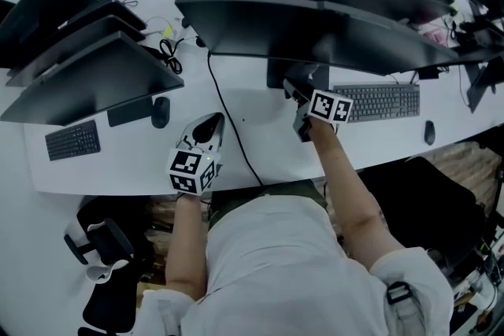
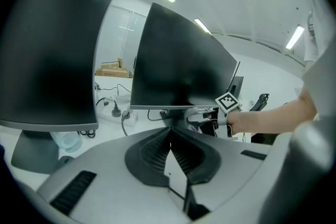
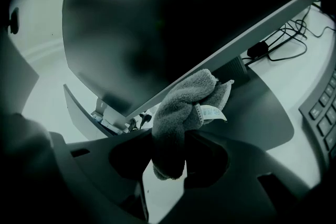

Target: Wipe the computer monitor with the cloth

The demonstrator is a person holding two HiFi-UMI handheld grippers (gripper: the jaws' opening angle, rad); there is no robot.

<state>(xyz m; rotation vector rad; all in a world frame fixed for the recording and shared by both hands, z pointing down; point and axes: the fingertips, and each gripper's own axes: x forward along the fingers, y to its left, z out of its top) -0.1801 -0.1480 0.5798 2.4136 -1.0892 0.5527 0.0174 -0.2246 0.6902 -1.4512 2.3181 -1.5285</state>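
Middle of tabletop [image 1: 268, 134]: monitor [image 1: 339, 35], with other monitors [image 1: 87, 83] to its left. Just right of its stand, keyboard [image 1: 378, 101]; farther right, mouse [image 1: 429, 133]. Cable [image 1: 228, 118] across tabletop between both tools. Left tool [image 1: 206, 128] near front edge. Right tool [image 1: 296, 97] below monitor's lower edge, with cloth [image 3: 184, 107] between its jaws, against that edge.

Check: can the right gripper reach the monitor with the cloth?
Probably yes: the right gripper holds the cloth, whose tip is at the monitor's lower edge, with nothing between.
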